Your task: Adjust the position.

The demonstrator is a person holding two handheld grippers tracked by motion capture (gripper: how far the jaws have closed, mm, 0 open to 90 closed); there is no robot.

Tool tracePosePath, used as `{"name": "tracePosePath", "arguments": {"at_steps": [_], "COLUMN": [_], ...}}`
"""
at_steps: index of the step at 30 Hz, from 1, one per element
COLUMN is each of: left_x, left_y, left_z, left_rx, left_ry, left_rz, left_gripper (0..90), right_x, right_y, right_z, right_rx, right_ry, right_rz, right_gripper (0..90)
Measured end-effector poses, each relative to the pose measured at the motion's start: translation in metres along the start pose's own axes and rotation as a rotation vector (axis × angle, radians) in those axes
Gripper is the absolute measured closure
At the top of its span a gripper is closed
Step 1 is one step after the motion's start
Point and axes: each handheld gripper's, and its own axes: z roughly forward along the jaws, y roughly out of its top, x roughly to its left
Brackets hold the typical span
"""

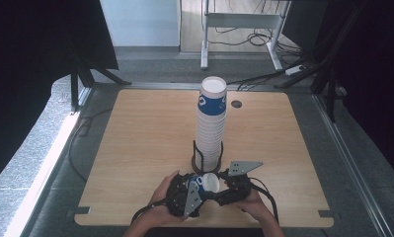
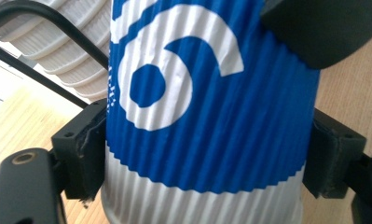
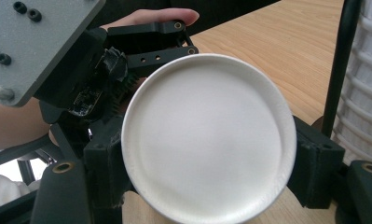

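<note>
Near the front edge of the desk (image 1: 135, 148), left of centre, the left gripper (image 1: 192, 190) has its fingers (image 2: 81, 154) closed on the ribbed wall of a single paper cup (image 1: 209, 183). The left gripper view shows a black pad seated against each side of the blue-and-white corrugated sleeve, at about mid-height, with the wall not visibly dented.

Cup lies roughly on its side, held just above the desk between the two hands, its white mouth turned toward the right hand.

Right gripper (image 1: 226, 188): its fingers (image 3: 104, 163) flank the white rim (image 3: 207, 140) on both sides. They look to be touching the rim, but whether they press or merely bracket it cannot be told from this angle.

Behind, mid-desk, a tall stack of cups (image 1: 210, 128) stands upright in a black wire holder (image 1: 207, 159), apart from the held cup.

Handling judgement:
- Very light; no load concern.
- Thin paper wall, crushes under a hard squeeze. The ribbing stiffens it somewhat and adds friction, so slip is unlikely.
- Rolled rim is the stiffest part, then the base. The mid-wall, where the left grip sits, is the softest.
- Best hold: light pressure across the ribbed sleeve, or nearer the rim, without ovalling the mouth.
</note>
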Motion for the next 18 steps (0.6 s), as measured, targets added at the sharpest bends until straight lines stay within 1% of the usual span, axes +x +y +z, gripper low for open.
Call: {"name": "tracePosePath", "arguments": {"at_steps": [6, 9, 10, 15, 16, 18], "left_x": [0.001, 0.002, 0.002, 0.003, 0.003, 0.004], "left_y": [-0.001, -0.001, -0.002, -0.004, -0.004, -0.004], "left_z": [-0.001, -0.001, -0.001, -0.001, -0.001, -0.001], "left_rx": [-0.01, -0.009, -0.009, 0.002, 0.004, 0.013], "left_ry": [-0.011, -0.012, -0.014, -0.011, -0.011, -0.005], "left_rz": [0.003, 0.008, 0.006, 0.006, 0.008, 0.015], "left_gripper": [19.1, 19.5, 19.5, 19.5, 19.5, 19.5], "right_x": [0.0, 0.0, 0.0, -0.001, 0.0, 0.002], "right_y": [0.0, 0.0, 0.001, 0.002, 0.004, 0.007], "right_z": [0.0, 0.0, 0.0, -0.004, -0.009, -0.015], "right_rx": [0.001, 0.003, 0.005, -0.005, -0.006, -0.004], "right_ry": [0.004, -0.001, -0.009, -0.025, -0.038, -0.048], "right_rz": [0.012, 0.009, 0.011, 0.021, 0.006, -0.015], "right_gripper": [25.6, 24.9, 21.0, 18.4, 18.4, 18.6]}}
